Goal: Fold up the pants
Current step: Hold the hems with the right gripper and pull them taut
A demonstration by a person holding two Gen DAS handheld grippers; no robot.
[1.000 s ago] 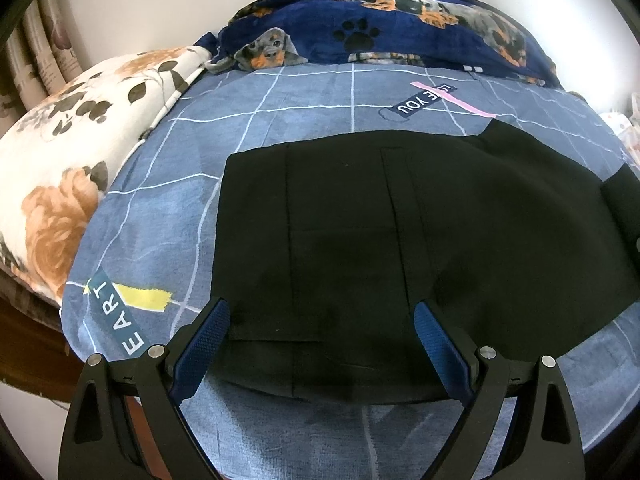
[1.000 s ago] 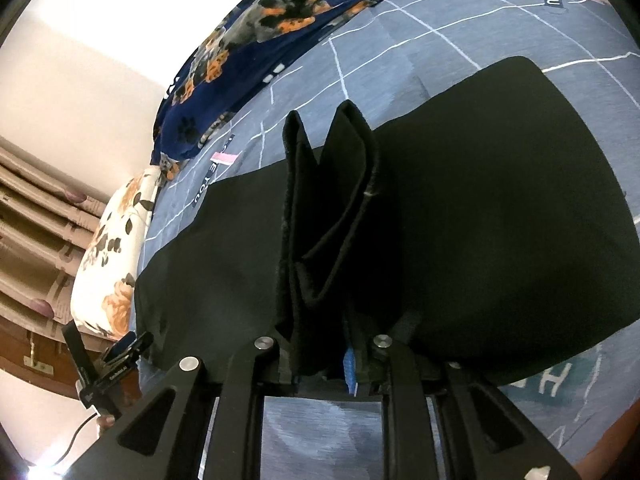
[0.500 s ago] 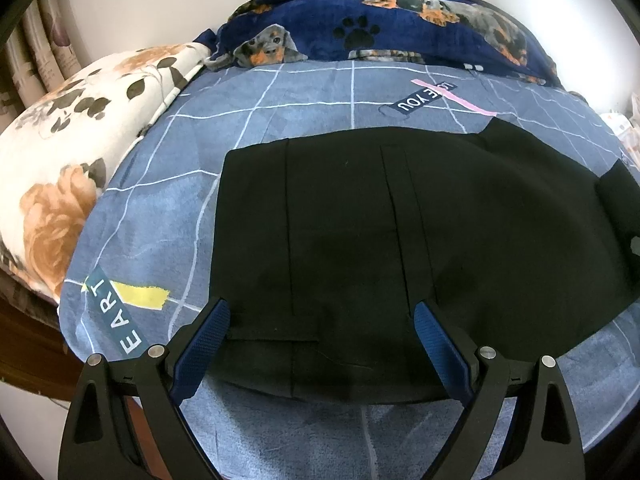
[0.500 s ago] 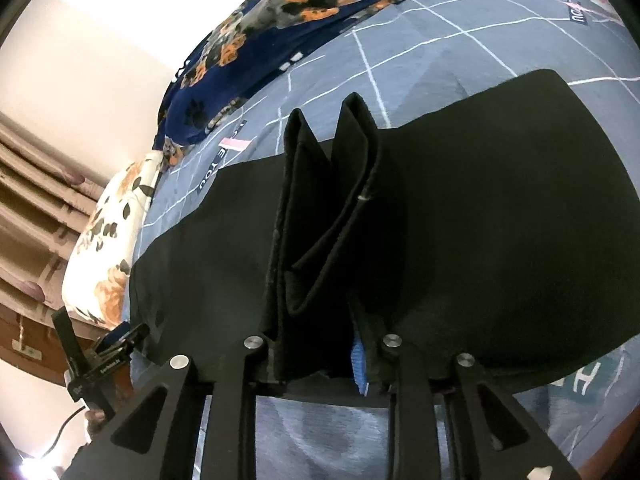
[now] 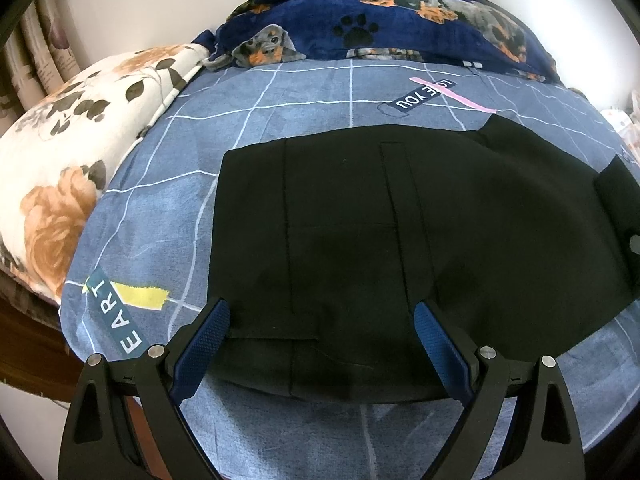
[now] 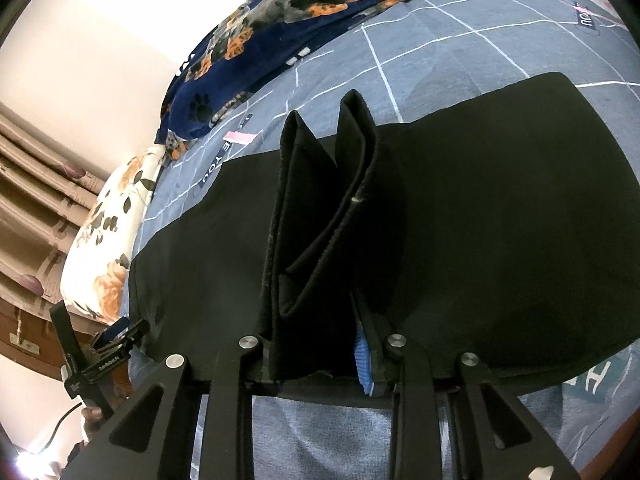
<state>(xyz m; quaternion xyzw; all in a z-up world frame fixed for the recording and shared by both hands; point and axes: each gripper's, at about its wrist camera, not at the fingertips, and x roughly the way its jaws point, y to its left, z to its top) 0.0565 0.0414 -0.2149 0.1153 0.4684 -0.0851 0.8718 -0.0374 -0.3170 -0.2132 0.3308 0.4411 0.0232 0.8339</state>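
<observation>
The black pants (image 5: 400,232) lie spread flat across the blue checked bed sheet (image 5: 280,92), their near edge along the front edge of the bed, with one end bunched into upright folds inside the right claw (image 6: 320,356). That claw has just been easing open; the wad of cloth sits between its blue pads (image 6: 362,364), and it looks more loosely cradled than pinched, though the fabric hides how firmly the pads bear on it. The left claw (image 5: 322,344) stands wide open just over the near edge of the pants, holding nothing. The step in hand seems to be setting the carried end down onto the rest of the pants. To do it well, the right claw should lower the folds until they lie flat on the cloth beneath before letting go fully, so the layers do not spring apart, and the edges should line up with the near hem of the pants; the left claw could press or pinch that hem to keep the lower layer from sliding. The bed is soft, so the cloth may drag and wrinkle. Beyond the pants lie a navy dog-print blanket (image 5: 400,20) and a floral pillow (image 5: 80,140) against a pale wall, with curtains (image 6: 36,184) beside the pillow.
</observation>
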